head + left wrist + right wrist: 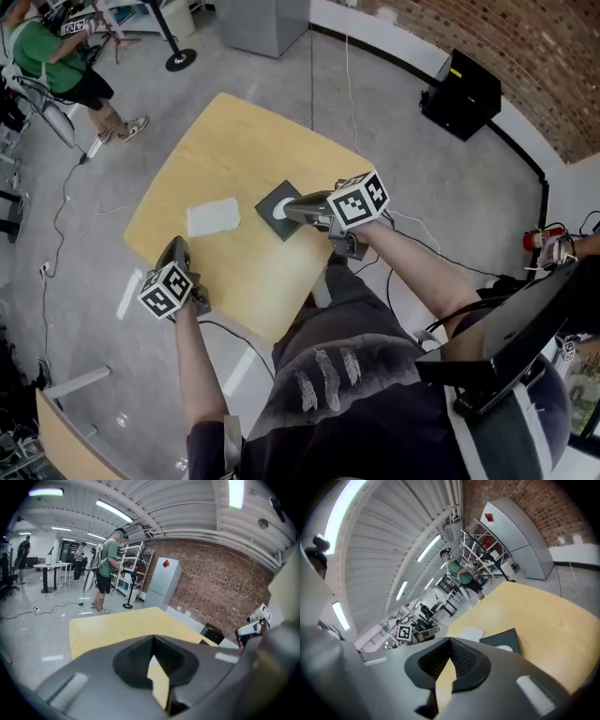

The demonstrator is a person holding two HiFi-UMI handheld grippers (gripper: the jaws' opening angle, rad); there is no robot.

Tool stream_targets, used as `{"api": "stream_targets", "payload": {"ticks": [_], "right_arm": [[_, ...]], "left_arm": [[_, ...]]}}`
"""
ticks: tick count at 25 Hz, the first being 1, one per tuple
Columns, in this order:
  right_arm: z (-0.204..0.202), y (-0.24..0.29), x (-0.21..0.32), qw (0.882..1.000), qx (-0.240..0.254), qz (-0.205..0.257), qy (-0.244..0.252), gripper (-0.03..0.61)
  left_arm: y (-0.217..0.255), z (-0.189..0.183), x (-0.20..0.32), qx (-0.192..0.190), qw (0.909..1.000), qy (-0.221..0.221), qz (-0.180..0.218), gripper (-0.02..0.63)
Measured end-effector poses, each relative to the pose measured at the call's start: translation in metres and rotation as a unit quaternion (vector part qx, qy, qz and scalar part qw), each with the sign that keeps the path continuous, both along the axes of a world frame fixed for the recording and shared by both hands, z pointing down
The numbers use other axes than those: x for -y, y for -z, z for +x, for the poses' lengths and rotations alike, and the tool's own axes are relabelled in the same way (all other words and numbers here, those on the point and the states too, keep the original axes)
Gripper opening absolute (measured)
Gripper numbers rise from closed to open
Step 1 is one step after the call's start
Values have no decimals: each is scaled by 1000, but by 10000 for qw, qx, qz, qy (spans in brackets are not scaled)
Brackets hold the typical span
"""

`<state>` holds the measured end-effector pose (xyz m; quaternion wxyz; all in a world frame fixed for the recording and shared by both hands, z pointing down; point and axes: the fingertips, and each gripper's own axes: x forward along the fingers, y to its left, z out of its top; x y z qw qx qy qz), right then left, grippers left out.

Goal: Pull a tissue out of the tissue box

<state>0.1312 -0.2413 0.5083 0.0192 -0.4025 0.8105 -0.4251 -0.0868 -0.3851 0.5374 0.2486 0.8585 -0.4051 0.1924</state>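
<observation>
1 tissue box point(268, 201) sits on the table point(234, 131), right of centre and nearer the near-right edge than the far one. It's dark, low and roughly square, lying flat w/ its white oval slot point(280, 210) facing straight up. Its corners point far, near, left & right in the head view, so it reads as a diamond. The sides look about equal, so I can't tell a long axis.

1 loose tissue point(214, 217) lies flat just left of the box, w/ a thin strip of bare wood between them. Its long side runs roughly left-right.

The right gripper point(292, 212) comes in from the right. In the head view its tip overlaps the box's right corner. In the right gripper view its jaws point(450, 639) are closed tip to tip w/ nothing between them. There the box point(508, 638) and tissue point(471, 633) lie ahead on the wood, apart from the tips.

The left gripper point(175, 246) hangs over the table's near-left edge, well apart from the box. Its jaws are also closed on nothing, w/ only bare tabletop beyond them in the left gripper view point(153, 637).

Room: the whole far half of the table is bare. There's less margin on the box's near side, where the table edge is close.
</observation>
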Motion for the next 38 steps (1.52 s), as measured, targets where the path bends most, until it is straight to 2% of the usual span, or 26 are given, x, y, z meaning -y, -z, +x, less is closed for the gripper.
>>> {"api": "stream_targets", "payload": {"ticks": [3,5,9,14,17,25,32,38], "right_arm": [[-21,31,-6,9954,944,120,-76,-1],[-36,45,-15,9927,1179,245,69,0],[-50,49,-40,9902,1193,418,599,0],[-39,42,-55,9877,1433,445,447,-1],[-45,50,-56,9841,1631,465,535,0],[-59,51,-94,9813,1695,484,767,-1],[-95,49,-120,9758,1366,720,1546,0],[-106,29,-132,9726,1433,624,1718,0]], "left_arm": [[17,10,-14,-104,9998,-96,132,2],[27,12,-25,-53,9996,-130,236,2],[44,7,-50,64,9988,37,477,2],[45,16,-65,209,9987,-184,429,2],[48,15,-69,390,9978,-254,473,2],[61,14,-127,363,9969,-422,553,2],[55,-11,-159,554,9968,-114,557,2],[45,-18,-187,881,9951,3,442,2]]}}
